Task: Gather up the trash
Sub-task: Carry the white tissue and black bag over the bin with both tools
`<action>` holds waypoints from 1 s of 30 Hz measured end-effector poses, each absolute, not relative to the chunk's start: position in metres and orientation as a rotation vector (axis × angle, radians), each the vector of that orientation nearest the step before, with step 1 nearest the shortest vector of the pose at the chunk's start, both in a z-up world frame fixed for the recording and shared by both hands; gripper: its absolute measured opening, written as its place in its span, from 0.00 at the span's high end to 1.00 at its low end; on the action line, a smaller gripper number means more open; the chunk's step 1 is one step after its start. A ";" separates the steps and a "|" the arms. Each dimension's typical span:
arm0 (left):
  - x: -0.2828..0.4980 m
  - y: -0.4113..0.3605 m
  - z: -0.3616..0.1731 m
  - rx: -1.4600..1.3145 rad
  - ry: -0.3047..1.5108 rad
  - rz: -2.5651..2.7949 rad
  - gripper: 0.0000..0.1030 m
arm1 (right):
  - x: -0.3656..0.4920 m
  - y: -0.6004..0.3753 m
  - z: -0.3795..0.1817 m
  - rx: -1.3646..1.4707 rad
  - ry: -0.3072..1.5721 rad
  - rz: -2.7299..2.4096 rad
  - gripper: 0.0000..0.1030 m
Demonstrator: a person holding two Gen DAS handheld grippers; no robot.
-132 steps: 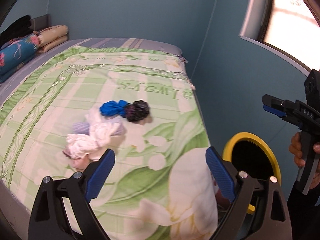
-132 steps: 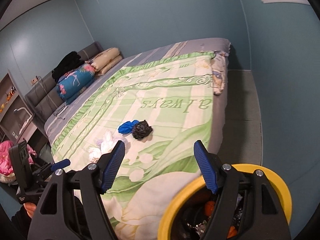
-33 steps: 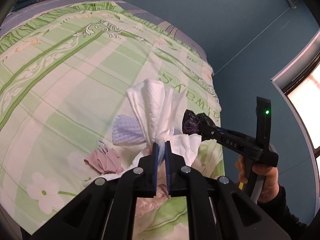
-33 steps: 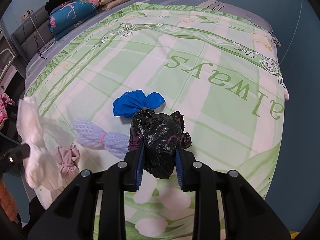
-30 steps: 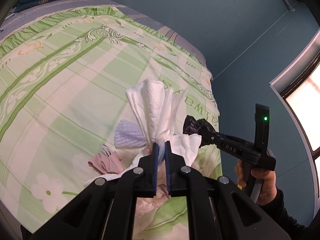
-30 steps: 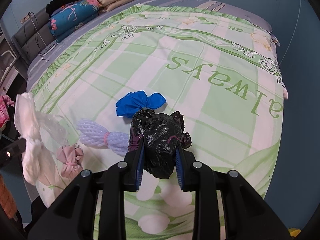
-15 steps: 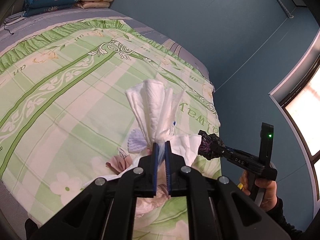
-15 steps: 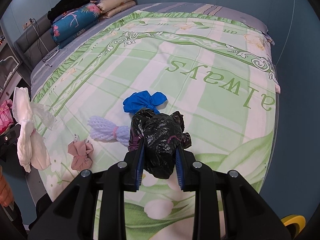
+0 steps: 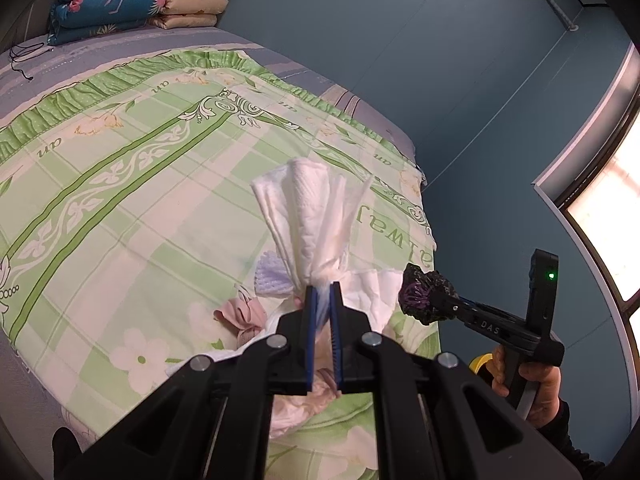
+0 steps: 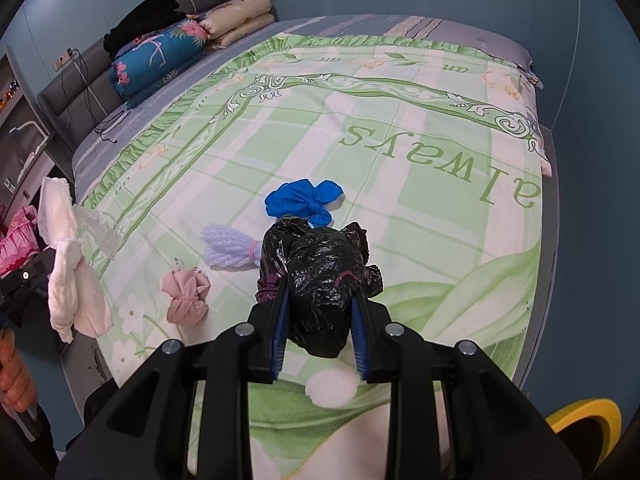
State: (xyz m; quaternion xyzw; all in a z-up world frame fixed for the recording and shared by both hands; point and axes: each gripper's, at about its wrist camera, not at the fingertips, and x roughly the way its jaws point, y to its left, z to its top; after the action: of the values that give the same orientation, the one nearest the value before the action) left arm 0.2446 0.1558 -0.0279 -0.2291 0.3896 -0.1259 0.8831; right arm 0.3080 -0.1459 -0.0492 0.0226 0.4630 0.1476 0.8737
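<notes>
- Grippers both loaded: the left gripper (image 9: 323,292) is pinched tight on a white tissue bundle (image 9: 310,220), while the right gripper (image 10: 318,312) clamps a black plastic bag (image 10: 320,276), both held above the bed (image 10: 400,120).
- Beyond them on the green quilt, three pieces wait: a pink wad (image 10: 186,292), a pale lavender net (image 10: 230,248) and, farthest, a blue knotted bag (image 10: 304,200).
- At the right view's lower corner, a yellow-rimmed bin (image 10: 584,424) shows; neither held piece is yet in it, so the collecting looks under halfway done.
</notes>
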 end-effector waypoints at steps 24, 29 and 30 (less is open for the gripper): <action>0.219 0.074 -0.024 -0.430 0.814 -0.357 0.94 | 0.221 -0.228 -0.025 0.178 0.883 0.264 0.75; 0.217 0.051 -0.015 -0.411 0.801 -0.402 0.94 | 0.205 -0.250 -0.017 0.211 0.860 0.242 0.75; 0.217 0.047 -0.013 -0.409 0.800 -0.410 0.94 | 0.202 -0.253 -0.015 0.214 0.855 0.238 0.75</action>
State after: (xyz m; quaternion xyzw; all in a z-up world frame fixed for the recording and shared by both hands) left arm 0.2170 0.0471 -0.0130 -0.1962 0.3840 -0.1967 0.8805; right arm 0.2022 -0.2528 -0.0149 0.1033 0.4127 0.1150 0.8977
